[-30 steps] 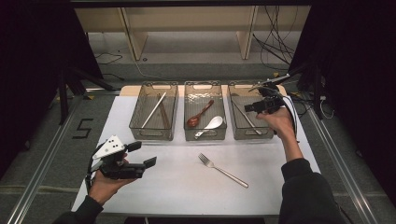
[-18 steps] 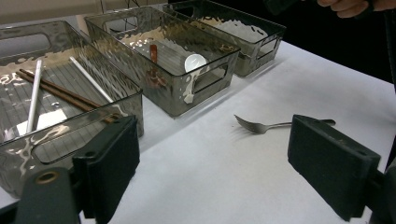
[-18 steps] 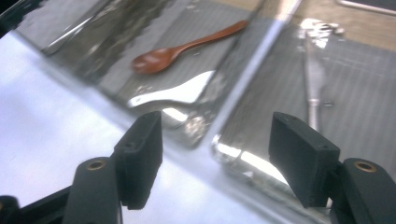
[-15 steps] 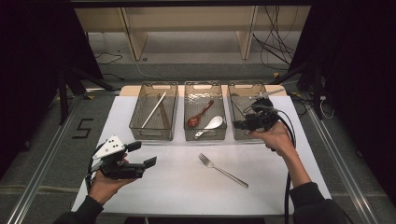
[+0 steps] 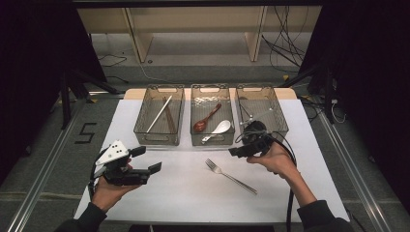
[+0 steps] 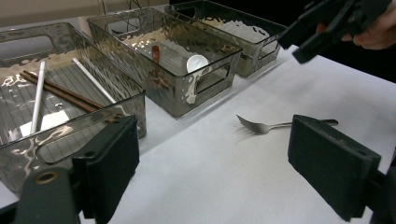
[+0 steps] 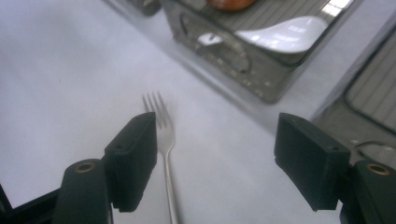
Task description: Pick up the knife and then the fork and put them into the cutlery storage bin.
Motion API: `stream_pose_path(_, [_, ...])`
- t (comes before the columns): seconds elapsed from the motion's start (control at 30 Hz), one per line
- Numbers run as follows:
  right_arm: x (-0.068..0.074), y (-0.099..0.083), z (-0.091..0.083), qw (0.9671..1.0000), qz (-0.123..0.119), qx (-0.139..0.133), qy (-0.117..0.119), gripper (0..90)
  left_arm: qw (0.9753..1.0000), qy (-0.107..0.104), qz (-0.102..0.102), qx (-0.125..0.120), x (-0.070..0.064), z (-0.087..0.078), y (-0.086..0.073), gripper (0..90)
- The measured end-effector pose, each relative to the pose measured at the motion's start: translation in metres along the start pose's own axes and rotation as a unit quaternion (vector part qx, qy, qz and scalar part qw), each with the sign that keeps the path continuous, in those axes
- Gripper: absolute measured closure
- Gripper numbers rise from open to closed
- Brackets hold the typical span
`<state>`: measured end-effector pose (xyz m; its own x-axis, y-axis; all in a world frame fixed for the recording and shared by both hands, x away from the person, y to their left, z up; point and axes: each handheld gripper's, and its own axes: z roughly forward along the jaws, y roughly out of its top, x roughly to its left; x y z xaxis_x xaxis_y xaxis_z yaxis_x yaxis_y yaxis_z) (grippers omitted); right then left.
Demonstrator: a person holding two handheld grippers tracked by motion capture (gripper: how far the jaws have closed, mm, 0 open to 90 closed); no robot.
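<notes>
High view: a silver metal fork (image 5: 230, 175) lies on the white table (image 5: 183, 203) near its middle, in front of three clear plastic bins (image 5: 211, 116). The right gripper (image 5: 241, 150), jaws wide apart and empty, hovers just above the fork's tines, nearer than a second ago, when it was over the right bin. The left gripper (image 5: 155, 168) rests open near the table's left front corner, unmoved. The step appears to be reaching; next it likely must lower and close on the handle.
</notes>
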<state>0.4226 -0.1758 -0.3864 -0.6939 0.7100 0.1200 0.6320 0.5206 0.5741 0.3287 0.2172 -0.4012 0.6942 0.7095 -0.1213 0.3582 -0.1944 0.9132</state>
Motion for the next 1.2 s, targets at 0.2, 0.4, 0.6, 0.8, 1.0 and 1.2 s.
stream_pose_path(0.2, [0.012, -0.006, 0.015, 0.9992, -0.017, 0.036, 0.008, 32.3, 1.0000, -0.001, 0.001, 0.000, -0.001, 0.000, 0.000, 16.2])
stream_pose_path(0.4, [0.020, -0.010, 0.027, 0.9965, -0.039, 0.074, 0.013, 33.8, 1.0000, 0.000, 0.002, 0.000, -0.001, 0.000, 0.000, 16.1])
stream_pose_path(0.6, [0.028, -0.014, 0.040, 0.9916, -0.059, 0.114, 0.013, 39.5, 1.0000, 0.000, 0.005, 0.002, -0.001, 0.000, 0.000, 16.0])
stream_pose_path(0.8, [0.030, -0.017, 0.049, 0.9873, -0.066, 0.144, 0.011, 44.3, 1.0000, -0.001, 0.004, 0.001, -0.001, 0.000, 0.000, 16.1])
stream_pose_path(1.0, [0.035, -0.021, 0.059, 0.9817, -0.075, 0.174, 0.017, 51.8, 1.0000, -0.001, 0.005, 0.001, -0.001, 0.000, 0.000, 16.1])
stream_pose_path(1.2, [0.036, -0.024, 0.066, 0.9765, -0.084, 0.198, 0.017, 61.0, 1.0000, -0.001, 0.006, 0.002, -0.001, 0.000, 0.000, 16.1])
